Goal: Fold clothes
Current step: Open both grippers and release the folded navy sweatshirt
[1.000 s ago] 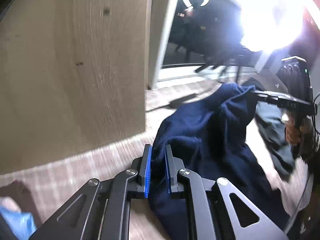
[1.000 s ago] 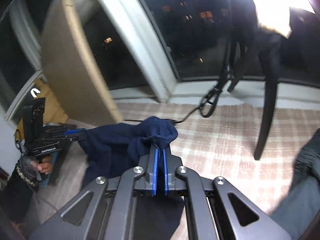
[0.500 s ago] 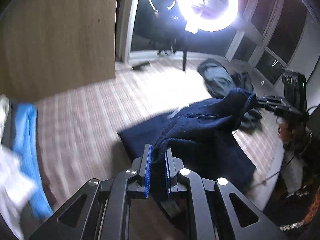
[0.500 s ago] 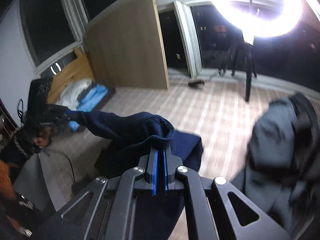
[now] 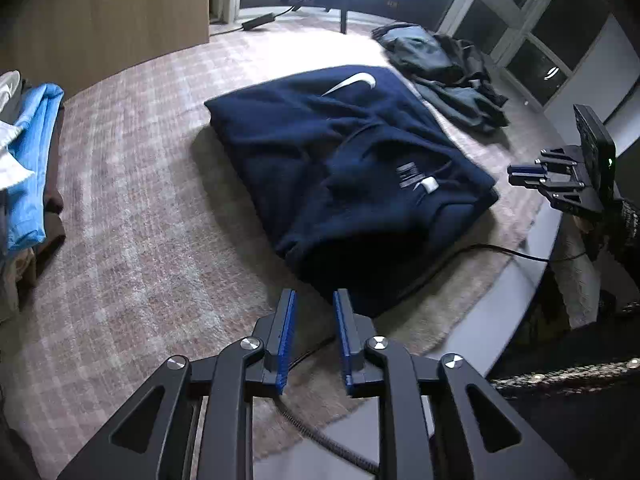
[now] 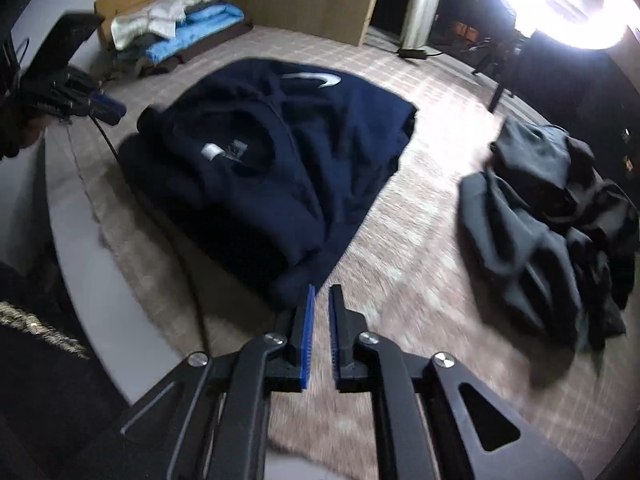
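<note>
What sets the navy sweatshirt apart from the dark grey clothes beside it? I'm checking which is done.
The navy sweatshirt lies folded into a flat, roughly squared bundle; the dark grey clothes sit in a crumpled heap. The sweatshirt shows a white swoosh mark and a neck label; the grey clothes show no marking. The sweatshirt lies nearer both tongs. Both rest on the checked rug, untouched.

Sweatshirt (image 5: 348, 176) flat on the rug (image 5: 152, 248), heap of clothes (image 6: 552, 216) to its right, folded stack (image 6: 176, 36) behind-left.
</note>
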Motion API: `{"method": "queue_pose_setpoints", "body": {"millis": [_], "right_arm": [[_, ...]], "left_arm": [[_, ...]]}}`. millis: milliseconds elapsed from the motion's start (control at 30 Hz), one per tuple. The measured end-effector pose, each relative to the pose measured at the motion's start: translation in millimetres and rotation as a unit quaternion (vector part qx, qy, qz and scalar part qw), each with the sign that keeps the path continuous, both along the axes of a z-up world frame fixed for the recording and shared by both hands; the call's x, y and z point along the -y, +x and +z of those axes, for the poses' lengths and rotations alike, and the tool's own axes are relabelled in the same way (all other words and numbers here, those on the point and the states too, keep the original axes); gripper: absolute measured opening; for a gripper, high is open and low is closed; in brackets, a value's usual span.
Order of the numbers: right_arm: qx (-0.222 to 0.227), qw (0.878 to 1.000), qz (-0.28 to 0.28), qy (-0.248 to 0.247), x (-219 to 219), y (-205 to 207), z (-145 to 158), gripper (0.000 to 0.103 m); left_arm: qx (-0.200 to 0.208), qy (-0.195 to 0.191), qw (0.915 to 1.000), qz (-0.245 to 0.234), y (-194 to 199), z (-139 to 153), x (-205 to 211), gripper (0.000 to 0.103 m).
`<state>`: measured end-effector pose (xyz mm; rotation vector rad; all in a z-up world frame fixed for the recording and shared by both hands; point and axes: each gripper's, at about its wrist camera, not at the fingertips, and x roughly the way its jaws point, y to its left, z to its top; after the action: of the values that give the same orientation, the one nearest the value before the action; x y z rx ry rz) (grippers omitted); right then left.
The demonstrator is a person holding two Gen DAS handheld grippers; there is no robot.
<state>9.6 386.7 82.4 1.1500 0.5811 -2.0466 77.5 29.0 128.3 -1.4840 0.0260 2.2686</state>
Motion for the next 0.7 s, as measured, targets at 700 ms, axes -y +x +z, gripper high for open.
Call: {"method": "queue_pose_setpoints", "body": {"millis": [700], "right_arm": [[0.18,0.971,-0.116,-0.108,5.7,-62.6,-30.4,0.038]], "left_arm": [[-0.048,-0.107,0.9743,-0.192,-12.9,-34.3,-87.8,0.019]]}}
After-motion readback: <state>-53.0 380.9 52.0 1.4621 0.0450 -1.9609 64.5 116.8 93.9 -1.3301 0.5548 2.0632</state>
